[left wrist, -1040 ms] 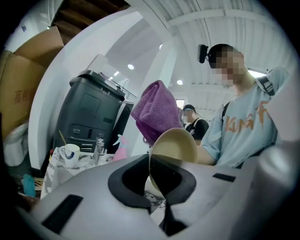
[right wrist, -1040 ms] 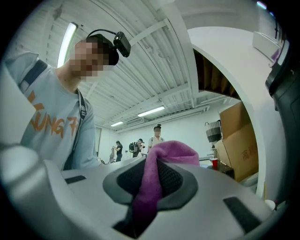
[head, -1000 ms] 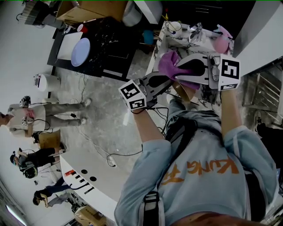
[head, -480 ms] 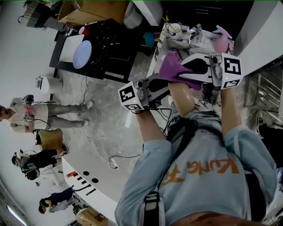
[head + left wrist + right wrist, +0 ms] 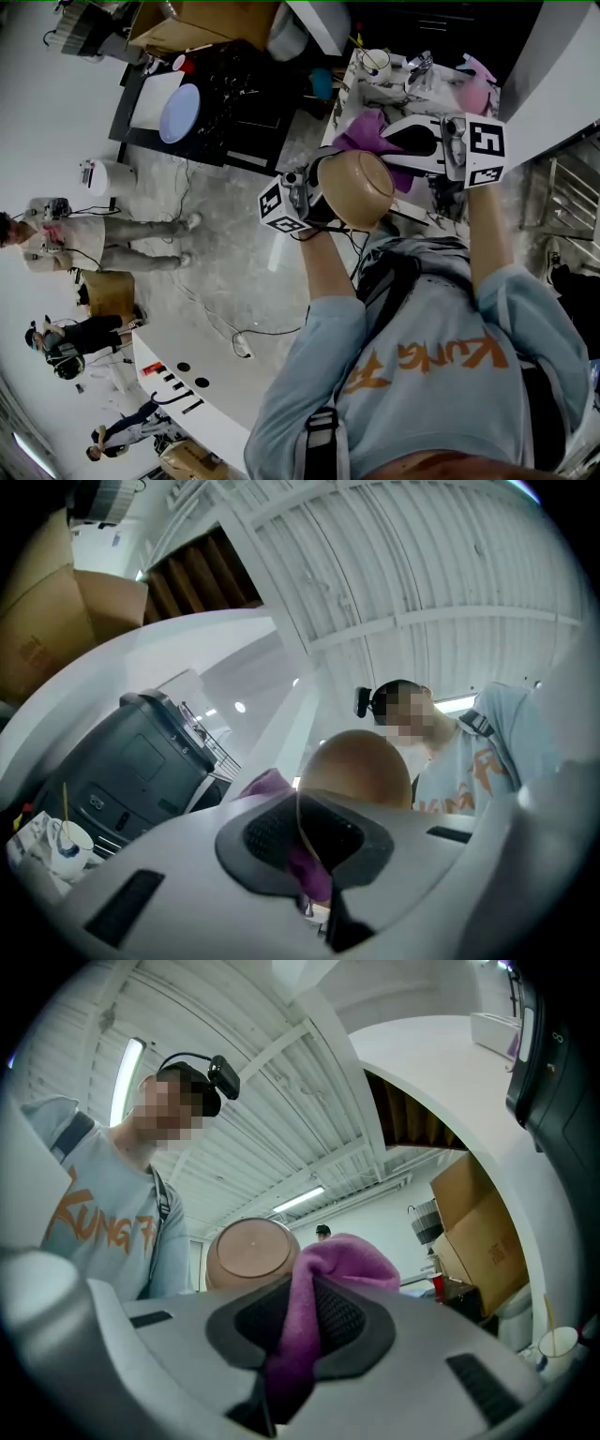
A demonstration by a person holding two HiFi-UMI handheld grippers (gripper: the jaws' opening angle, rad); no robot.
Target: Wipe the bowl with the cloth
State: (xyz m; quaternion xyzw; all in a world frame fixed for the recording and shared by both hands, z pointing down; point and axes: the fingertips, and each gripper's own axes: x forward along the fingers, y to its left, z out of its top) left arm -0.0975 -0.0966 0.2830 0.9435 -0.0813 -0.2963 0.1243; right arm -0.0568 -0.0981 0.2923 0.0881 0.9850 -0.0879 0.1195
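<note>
Status: mid-wipe, both tongs loaded, everything held in the air on my side of the cluttered counter (image 5: pixel 349 86), which lies beyond the bowl. L gripper (image 5: pixel 322 185) is nearly shut, pads pinching the thin rim of the bowl (image 5: pixel 357 190). L gripper view shows that rim edge-on between the pads w/ the tan dome rising past them. R gripper (image 5: pixel 401 141) comes in from the bowl's right, jaws clamped on a fold of the purple cloth (image 5: pixel 370 133), the bunch sticking out past the tips. Bowl is off any surface, tipped so its outside faces me and its foot ring faces the R gripper cam. Cloth sits at the bowl's far side, right by the rim. Some purple shows down by the L pads too, so prob against the bowl there, but can't confirm contact. Small white cup (image 5: pixel 371 60) stands well beyond the bowl, not involved. My read: wiping step is on, not finished; can't judge cleanliness from here. Next: press the cloth bunch on the bowl wall and sweep round, L hand turning the bowl to feed fresh surface. Rim grip is a thin lever, so a hard R push could pivot or pop the bowl. Go light, force aimed toward the L pads.
</note>
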